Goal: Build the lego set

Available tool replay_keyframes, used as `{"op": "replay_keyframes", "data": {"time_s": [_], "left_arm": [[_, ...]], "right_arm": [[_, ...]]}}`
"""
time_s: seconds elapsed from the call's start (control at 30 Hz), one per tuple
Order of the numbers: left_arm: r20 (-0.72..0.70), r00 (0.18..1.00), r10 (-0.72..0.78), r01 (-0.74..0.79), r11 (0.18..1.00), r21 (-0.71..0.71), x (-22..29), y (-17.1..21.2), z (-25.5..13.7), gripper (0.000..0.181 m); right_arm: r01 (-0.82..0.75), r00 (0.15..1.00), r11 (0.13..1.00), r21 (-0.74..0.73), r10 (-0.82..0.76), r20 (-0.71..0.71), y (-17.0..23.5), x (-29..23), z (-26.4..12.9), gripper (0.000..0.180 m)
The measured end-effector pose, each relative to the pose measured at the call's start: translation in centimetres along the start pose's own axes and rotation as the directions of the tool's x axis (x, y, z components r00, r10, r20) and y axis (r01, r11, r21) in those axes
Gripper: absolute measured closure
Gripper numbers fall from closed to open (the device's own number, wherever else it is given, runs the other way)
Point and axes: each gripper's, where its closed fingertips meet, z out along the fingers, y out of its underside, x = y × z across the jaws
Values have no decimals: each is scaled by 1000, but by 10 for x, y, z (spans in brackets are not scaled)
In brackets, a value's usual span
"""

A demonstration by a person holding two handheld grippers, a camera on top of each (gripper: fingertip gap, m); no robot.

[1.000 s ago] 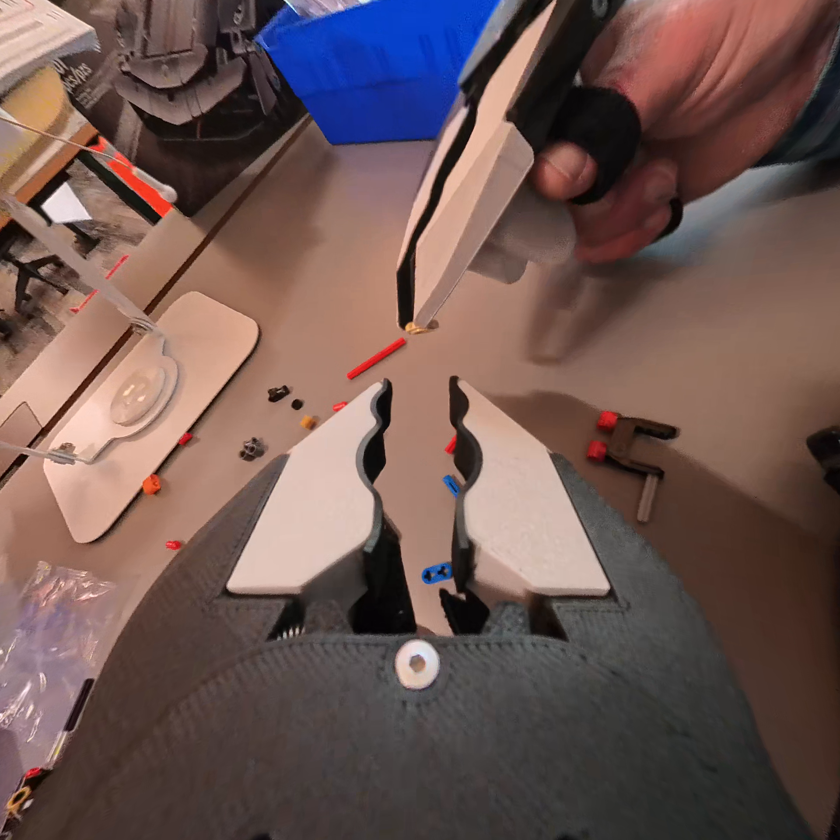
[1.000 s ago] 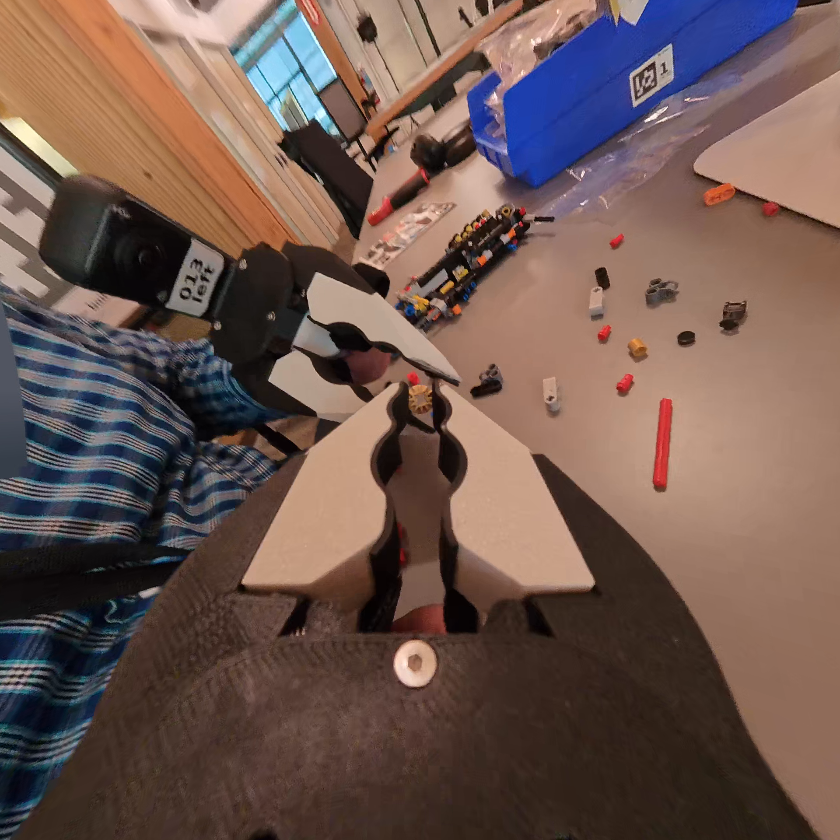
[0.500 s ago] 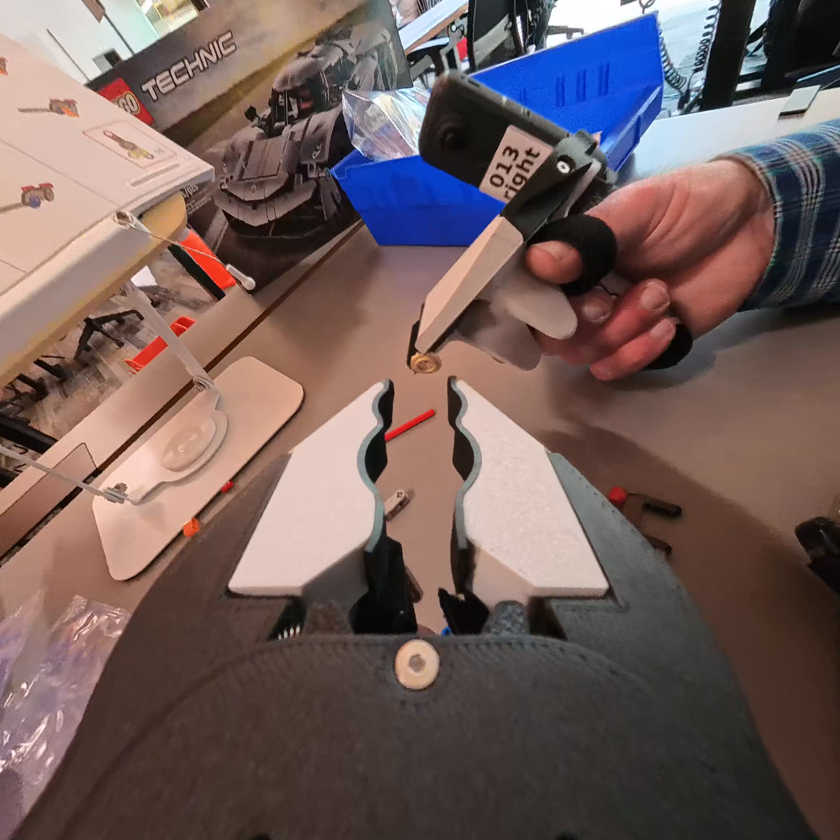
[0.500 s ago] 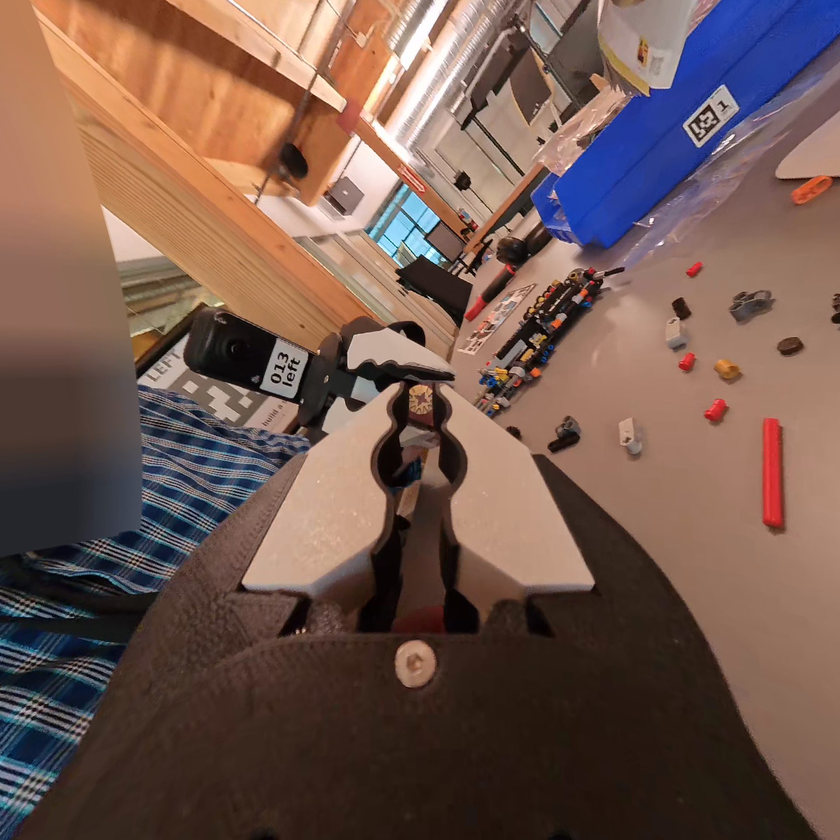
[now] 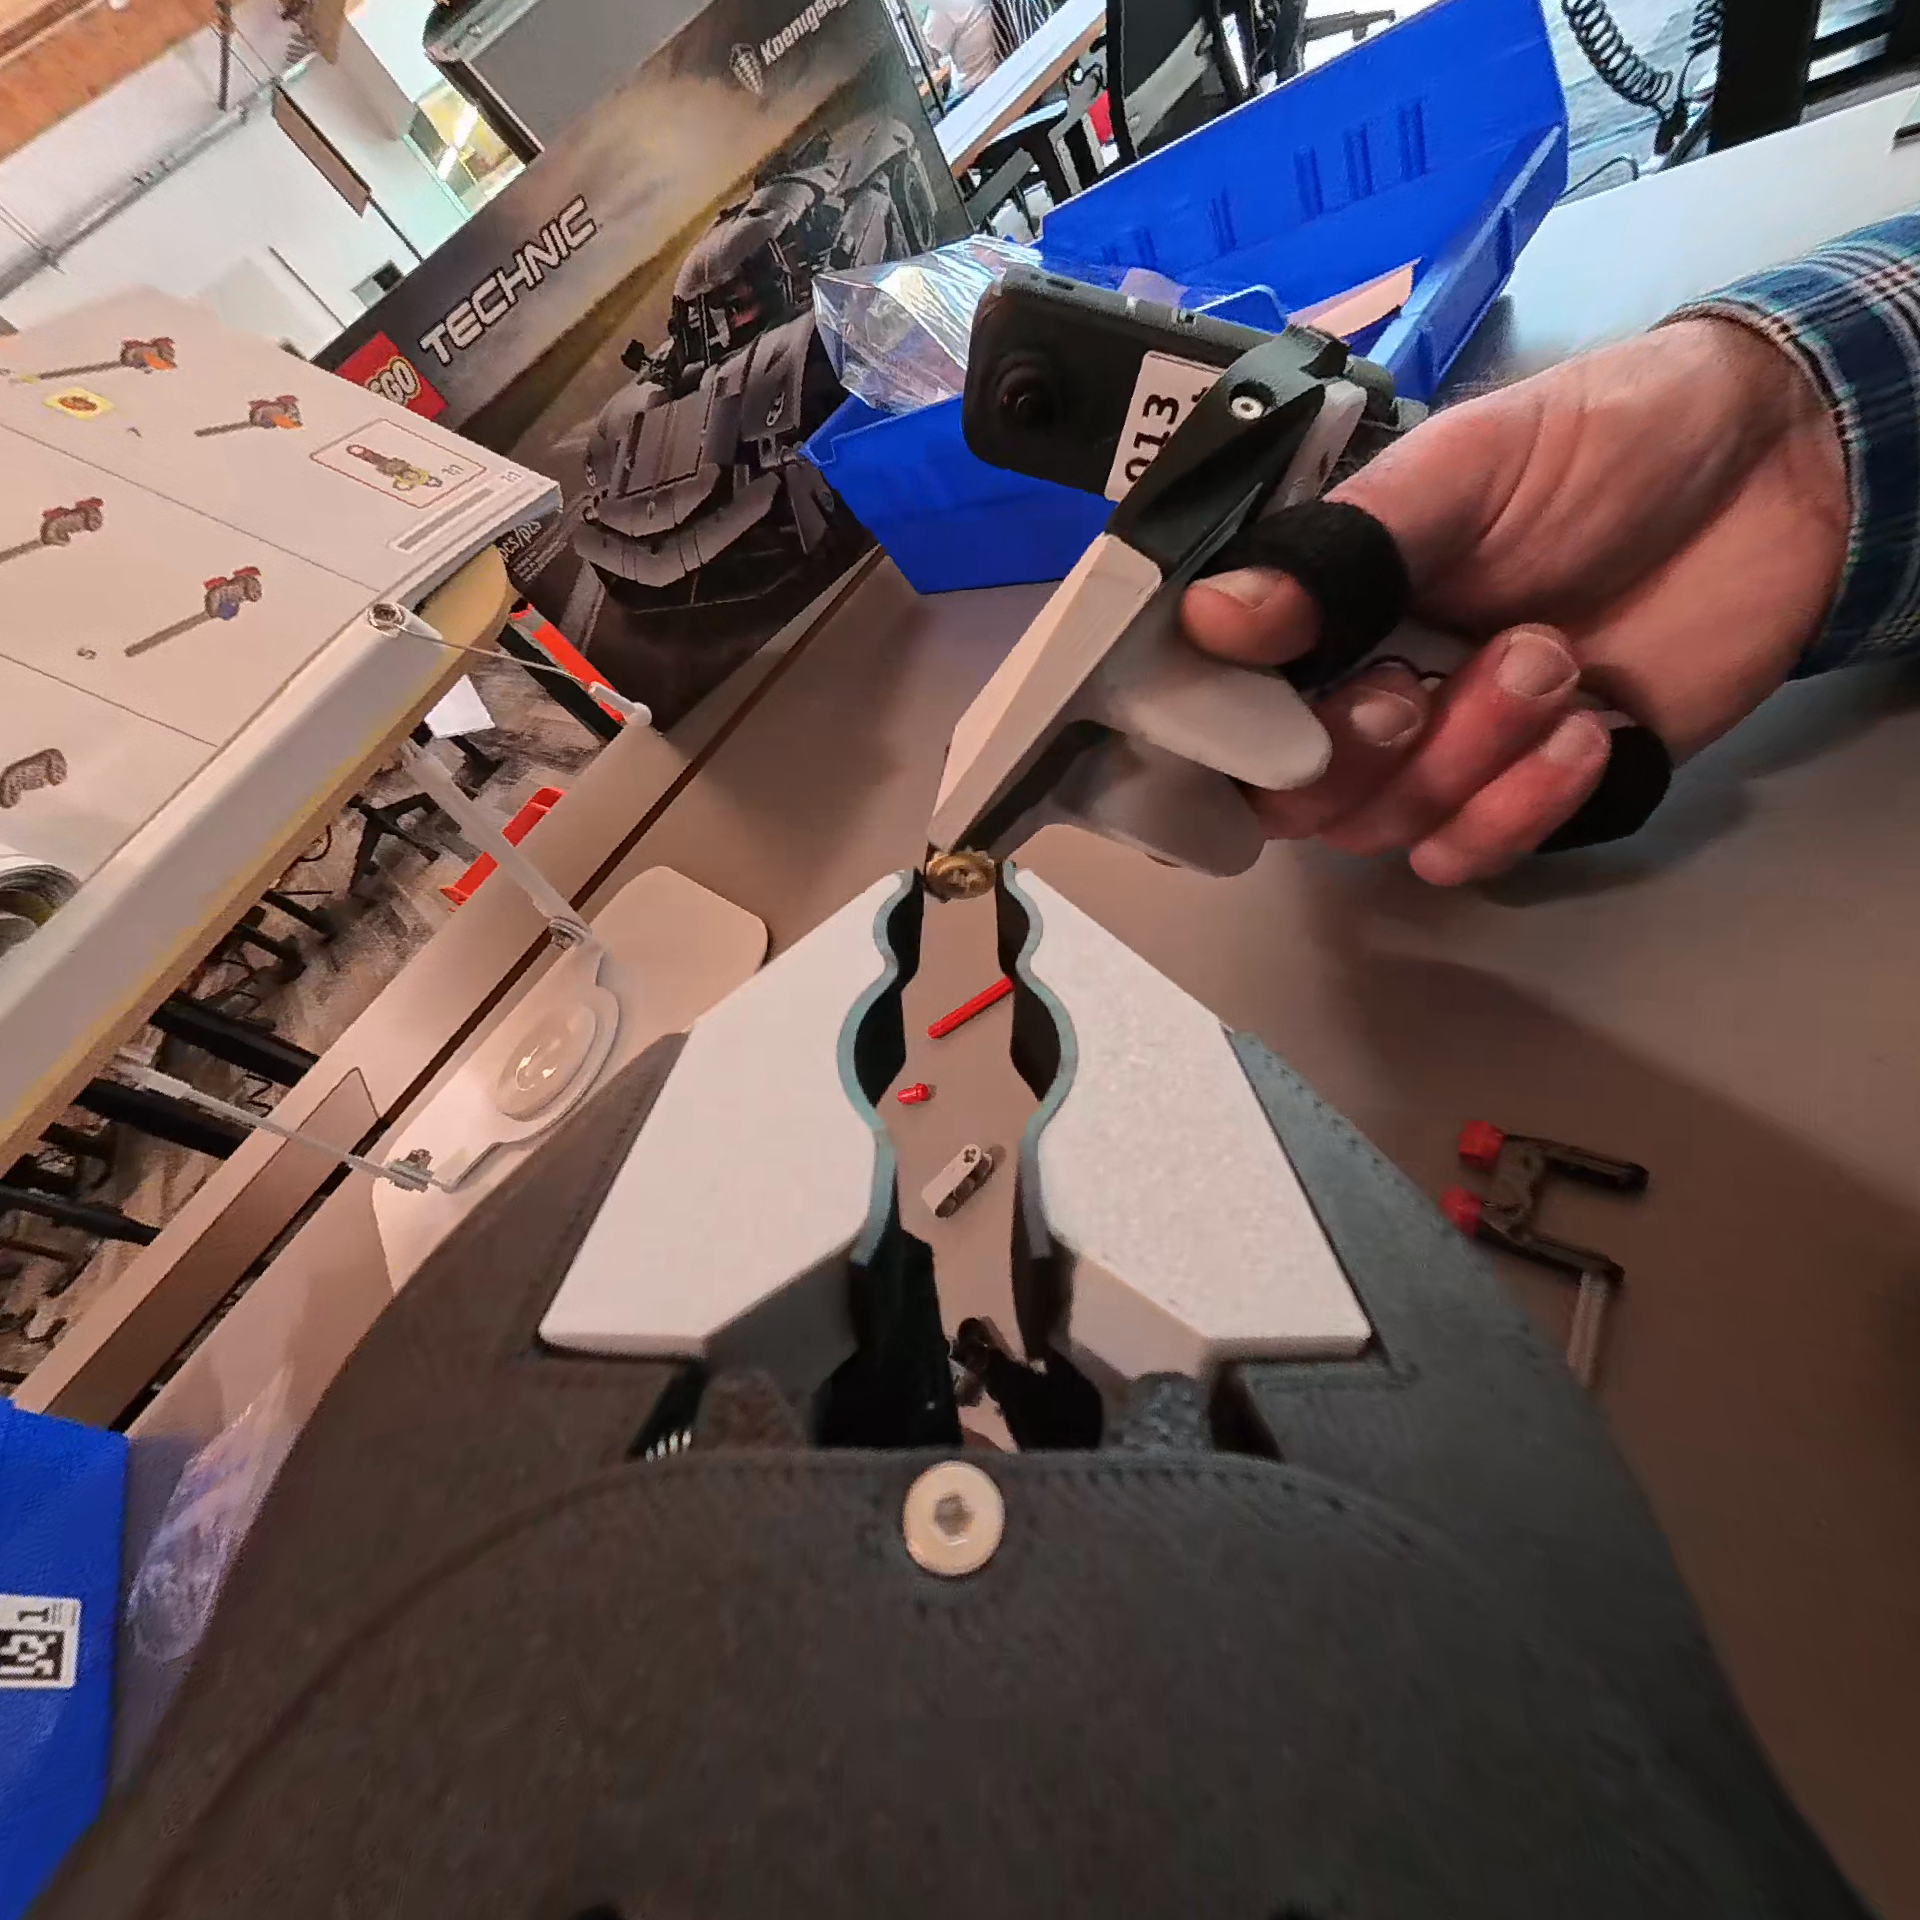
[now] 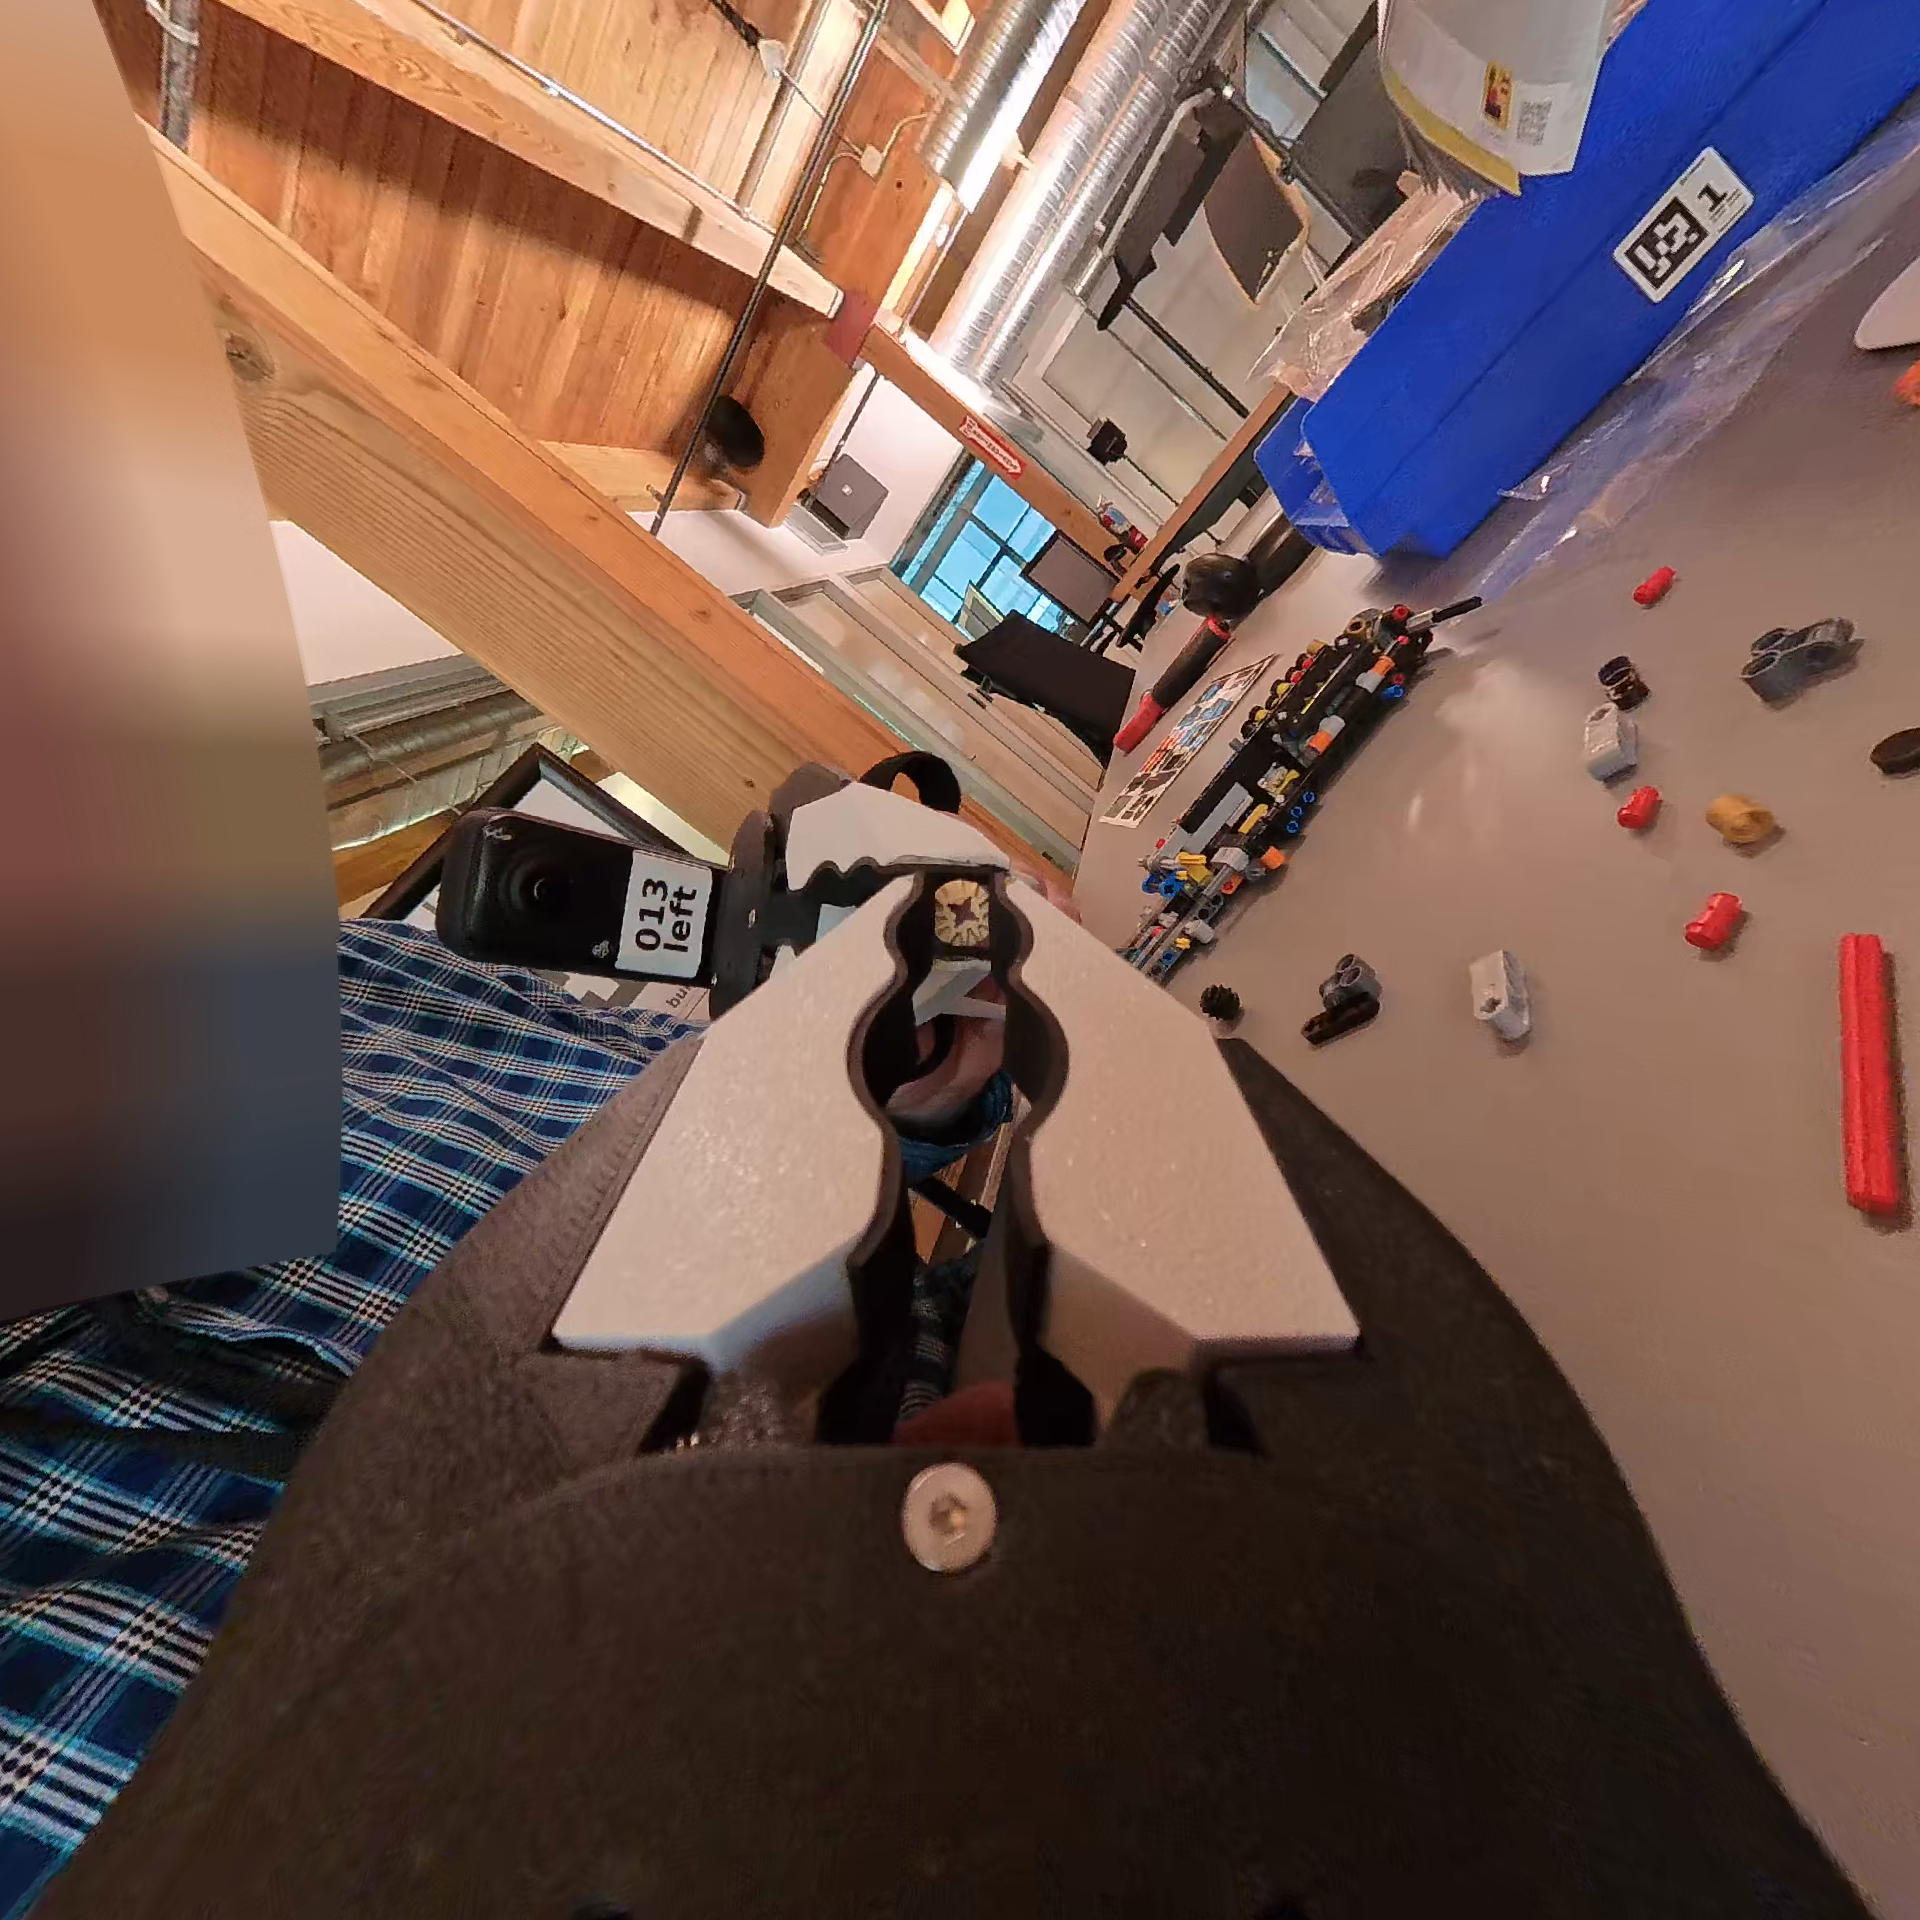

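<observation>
The small tan gear (image 6: 959, 916) is held up off the table (image 5: 1558, 1039), pinched at the very tips of the right claw (image 6: 961, 920), its toothed face toward that claw's camera. The left claw (image 5: 958, 883) meets it tip to tip from the near side, jaws only a narrow gap apart and bracketing the gear; whether they press it I cannot tell. Below lie a red axle (image 5: 968, 1008) and grey connector (image 5: 958, 1179). A handover looks likely.

We see printed lettering on the set box (image 5: 665, 343), number tags on both cameras (image 5: 1148, 436) (image 6: 665, 925), and coded stickers on the blue bins (image 6: 1683, 223); we leave the wording unquoted.
</observation>
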Motion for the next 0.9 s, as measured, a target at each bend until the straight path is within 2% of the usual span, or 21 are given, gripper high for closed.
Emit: {"op": "replay_keyframes", "data": {"time_s": [0.7,0.9], "left_arm": [[70,985,155,-149,985,-82,-1,8,3,171],[58,987,152,-145,983,-112,-1,14,5,171]], "right_arm": [[36,995,999,-11,-37,-87,0,8,-1,174],[72,989,997,-13,-73,-132,-4,11,-5,171]]}}
